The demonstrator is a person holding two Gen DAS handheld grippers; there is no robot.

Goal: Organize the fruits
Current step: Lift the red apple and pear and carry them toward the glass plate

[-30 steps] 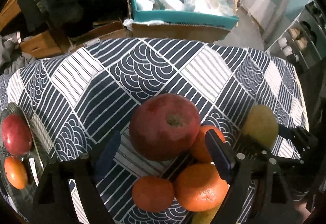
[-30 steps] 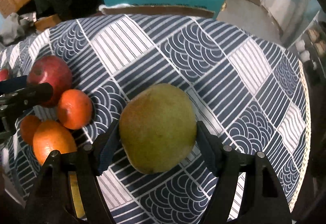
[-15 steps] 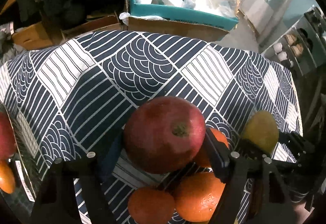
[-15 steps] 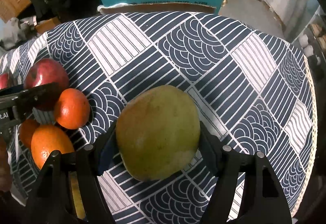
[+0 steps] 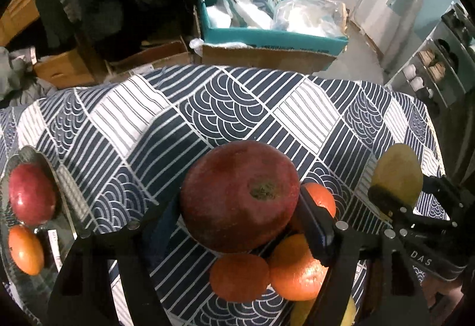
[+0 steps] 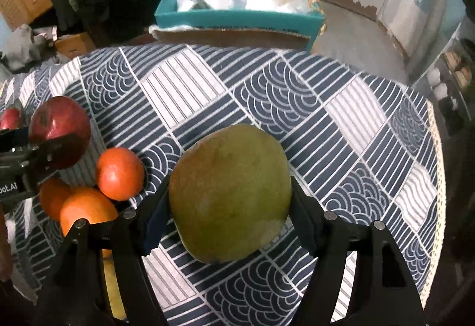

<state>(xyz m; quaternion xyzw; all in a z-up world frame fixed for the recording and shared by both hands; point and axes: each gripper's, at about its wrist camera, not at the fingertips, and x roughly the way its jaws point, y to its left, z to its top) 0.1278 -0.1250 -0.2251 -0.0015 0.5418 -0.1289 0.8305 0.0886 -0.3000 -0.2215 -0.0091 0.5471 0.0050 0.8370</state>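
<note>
Beyond the red apple [image 5: 239,196], bare patterned cloth [image 5: 207,118] up to the desk's far edge. Left claw [image 5: 234,222] pinching that round, smooth apple above three oranges [image 5: 240,277]. Right of the apple, right claw [image 6: 230,210] tilted steeply down, clamped on a green mango [image 6: 230,192].

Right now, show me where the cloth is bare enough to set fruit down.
Bare tablecloth runs from the held green-yellow fruit to the far edge by the teal box, and out to the right edge. It is also bare between the red apple and the glass dish. Crowded: the oranges clustered under the left tongs.
</note>
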